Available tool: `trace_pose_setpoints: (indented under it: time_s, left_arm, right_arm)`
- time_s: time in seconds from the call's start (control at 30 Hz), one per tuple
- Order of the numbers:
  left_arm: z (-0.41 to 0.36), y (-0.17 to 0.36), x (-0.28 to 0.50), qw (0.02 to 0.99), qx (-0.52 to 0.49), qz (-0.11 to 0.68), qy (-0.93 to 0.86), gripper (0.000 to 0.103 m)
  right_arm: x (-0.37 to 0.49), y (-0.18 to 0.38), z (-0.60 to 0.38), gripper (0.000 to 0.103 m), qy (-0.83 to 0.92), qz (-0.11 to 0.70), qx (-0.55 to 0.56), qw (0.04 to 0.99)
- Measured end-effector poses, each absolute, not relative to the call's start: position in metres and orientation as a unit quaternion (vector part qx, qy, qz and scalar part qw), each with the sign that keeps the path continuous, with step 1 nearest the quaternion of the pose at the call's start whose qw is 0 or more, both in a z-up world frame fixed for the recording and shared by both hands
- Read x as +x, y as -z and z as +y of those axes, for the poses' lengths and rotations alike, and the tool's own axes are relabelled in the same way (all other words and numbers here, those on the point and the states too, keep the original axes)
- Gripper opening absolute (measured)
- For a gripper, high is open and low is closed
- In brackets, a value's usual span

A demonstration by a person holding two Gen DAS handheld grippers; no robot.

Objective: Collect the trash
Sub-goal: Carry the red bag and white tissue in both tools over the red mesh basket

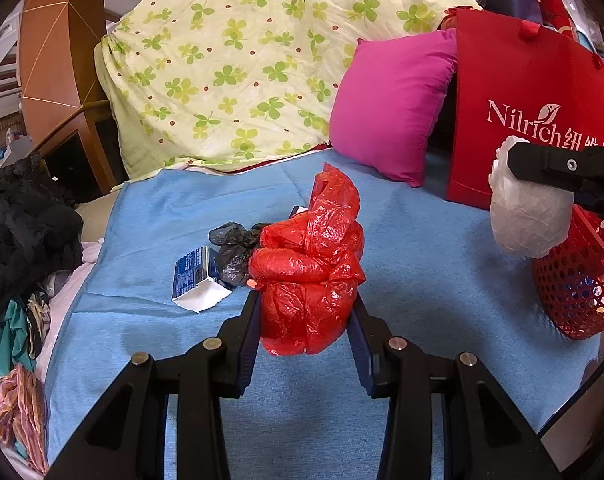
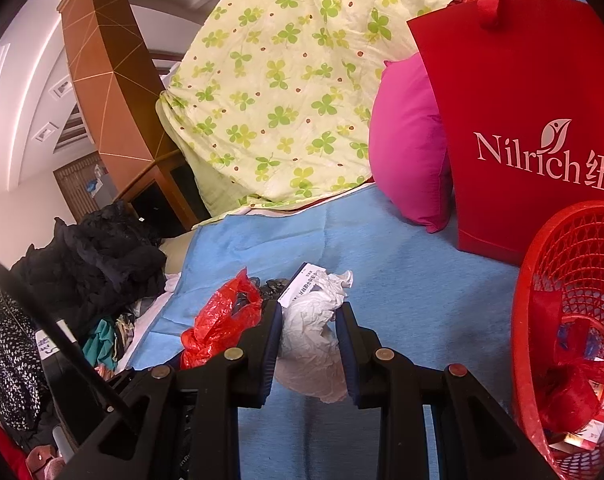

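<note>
The red plastic bag point(image 1: 307, 276), glossy and crumpled into fat folds, sits clamped between the pads of your left hand-held gripper point(image 1: 305, 312), raised just above the blue bed cover point(image 1: 413, 240). Your right hand-held gripper point(image 2: 309, 324) is closed on a wad of white plastic point(image 2: 311, 344), thin and finely creased. Behind the red bag on the cover lie a dark grey crinkled bag point(image 1: 232, 250) and a flattened blue-and-white carton point(image 1: 196, 276).

Your left camera shows the white wad from the side, hanging beside the red mesh basket point(image 1: 577, 280) with its perforated wall. Only your right camera looks into that basket point(image 2: 541, 280), where a knotted red bag point(image 2: 569, 388) and printed packaging lie. Both views share the red cloth tote point(image 2: 521, 120), the smooth magenta pillow point(image 1: 389, 104) and the wrinkled clover-print quilt point(image 1: 230, 64).
</note>
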State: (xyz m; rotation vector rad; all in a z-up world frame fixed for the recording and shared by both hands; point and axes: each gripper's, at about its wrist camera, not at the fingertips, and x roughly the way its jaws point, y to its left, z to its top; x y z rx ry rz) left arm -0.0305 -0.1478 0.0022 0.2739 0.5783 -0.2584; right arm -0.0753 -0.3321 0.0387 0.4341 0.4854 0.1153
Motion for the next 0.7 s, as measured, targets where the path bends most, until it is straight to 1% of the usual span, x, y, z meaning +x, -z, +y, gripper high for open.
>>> trace_pose_setpoints:
  time_s: [0.7]
  left_arm:
    - [-0.1431, -0.0060, -0.0366, 0.942, 0.137, 0.273, 0.140, 0.043]
  right_arm:
    - [-0.0777, -0.0411, -0.3352, 0.030, -0.055, 0.231, 0.211, 0.948]
